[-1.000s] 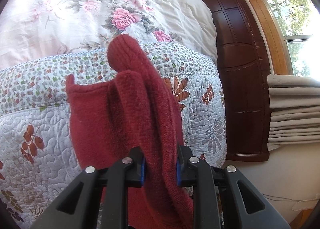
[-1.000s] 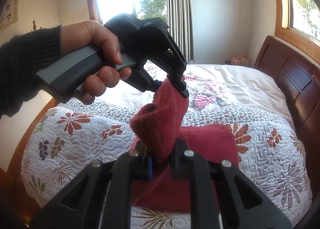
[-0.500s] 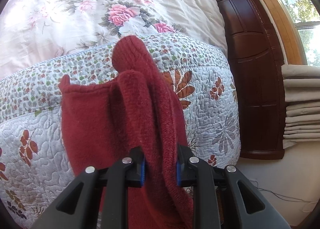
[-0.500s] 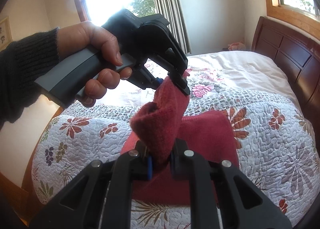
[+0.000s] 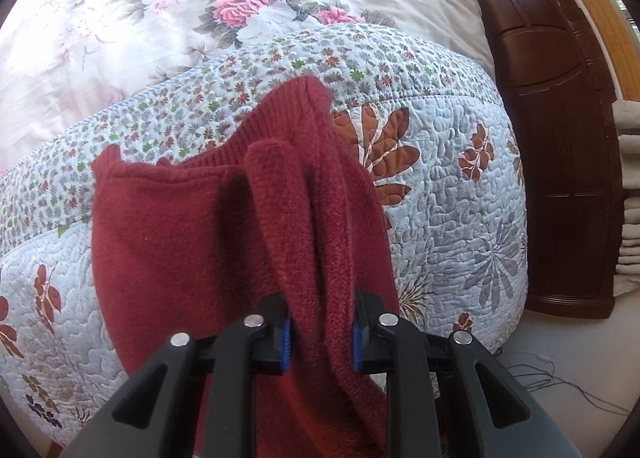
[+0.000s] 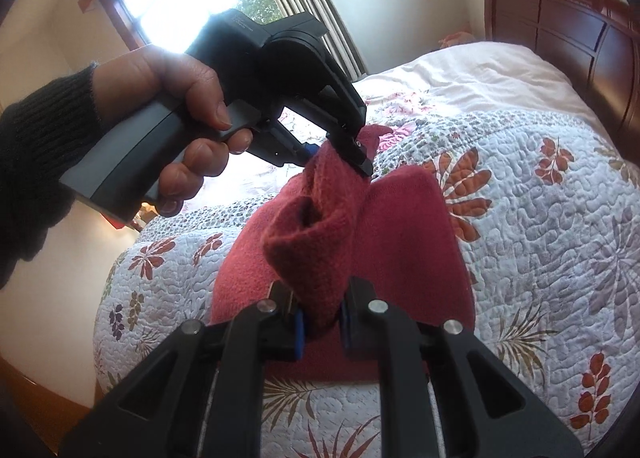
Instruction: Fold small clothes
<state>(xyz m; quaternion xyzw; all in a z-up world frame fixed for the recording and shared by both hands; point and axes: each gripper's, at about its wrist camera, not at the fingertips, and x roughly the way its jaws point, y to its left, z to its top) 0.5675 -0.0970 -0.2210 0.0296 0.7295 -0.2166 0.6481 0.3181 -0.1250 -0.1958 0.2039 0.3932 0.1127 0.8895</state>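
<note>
Two grippers, one red knit garment (image 5: 168, 242), and both are clamped onto it. The left gripper (image 5: 321, 332) has a thick bunched fold squeezed between its blue pads (image 5: 285, 342), with the knit rising ahead of the jaws in a ribbed hump and a loose end trailing down below them. Off to the left of those jaws a flatter panel of the garment hangs over the quilt (image 5: 460, 198).

From the right wrist view, the right gripper (image 6: 322, 328) is pinching a rolled-up end, and the roll opens into a little tube just above its jaws. Straight ahead of them the same strip runs up to the left gripper (image 6: 352, 150), which bites it from the upper left, so the strip is stretched between the two. A hand (image 6: 188, 118) in a dark knit sleeve (image 6: 36, 162) grips that tool's handle.

Rest of the garment lies flat on the quilt (image 6: 540, 218) behind and below the right jaws. Beyond the quilt there's a floral sheet (image 5: 180, 10) and a dark wood headboard (image 6: 568, 22).
</note>
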